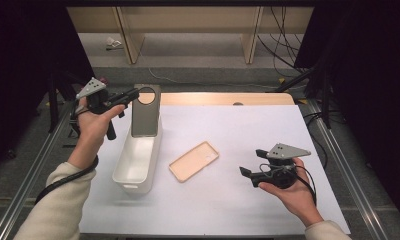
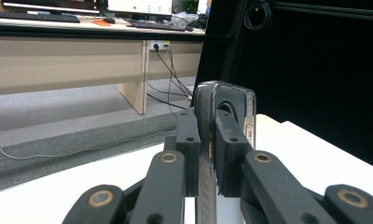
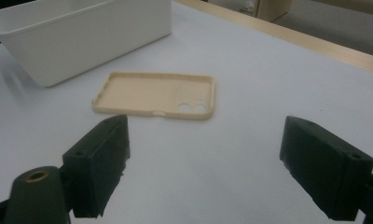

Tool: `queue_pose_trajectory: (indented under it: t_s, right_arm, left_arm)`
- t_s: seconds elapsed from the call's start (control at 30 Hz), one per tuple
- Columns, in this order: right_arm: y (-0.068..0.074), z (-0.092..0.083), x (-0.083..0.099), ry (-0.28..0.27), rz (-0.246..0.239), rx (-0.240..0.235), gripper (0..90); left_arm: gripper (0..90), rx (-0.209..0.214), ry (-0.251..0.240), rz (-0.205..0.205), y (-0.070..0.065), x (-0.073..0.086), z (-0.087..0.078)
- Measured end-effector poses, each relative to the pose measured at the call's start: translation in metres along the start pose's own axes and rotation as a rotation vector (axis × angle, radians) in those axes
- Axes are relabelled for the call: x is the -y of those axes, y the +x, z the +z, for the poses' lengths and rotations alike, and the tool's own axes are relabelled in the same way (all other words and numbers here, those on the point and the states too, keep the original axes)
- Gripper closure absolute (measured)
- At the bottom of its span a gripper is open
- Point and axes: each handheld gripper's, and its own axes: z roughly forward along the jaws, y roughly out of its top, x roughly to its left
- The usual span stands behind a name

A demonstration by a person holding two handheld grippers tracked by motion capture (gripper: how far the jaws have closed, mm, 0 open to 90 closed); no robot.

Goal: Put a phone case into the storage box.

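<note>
Your left claw point(image 1: 133, 95), upper left of the high view, pinches the grey phone case point(image 1: 146, 112) by its top edge, holding it upright over the far end of the white bin point(image 1: 136, 162). That thin-edge grip could let the case swivel or slip, so it may catch the bin's rim and tip out onto the desk point(image 1: 228, 200). Your right claw point(image 1: 250, 175) stands wide and empty at lower right, near the beige case point(image 1: 193, 161); a careless sweep could knock it.
</note>
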Motion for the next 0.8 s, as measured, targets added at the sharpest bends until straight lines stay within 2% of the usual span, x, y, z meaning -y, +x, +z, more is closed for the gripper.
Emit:
queue_pose_trajectory:
  t_s: [0.33, 0.8]
  right_arm:
    - [0.0, 0.0, 0.0, 0.001, 0.0, -0.001, 16.7]
    - [0.0, 0.0, 0.0, 0.0, -0.001, 0.0, 16.7]
  left_arm:
    - [81.5, -0.032, 0.032, 0.007, 0.01, 0.004, 0.008]
    - [81.5, -0.048, 0.04, 0.007, 0.019, 0.003, 0.014]
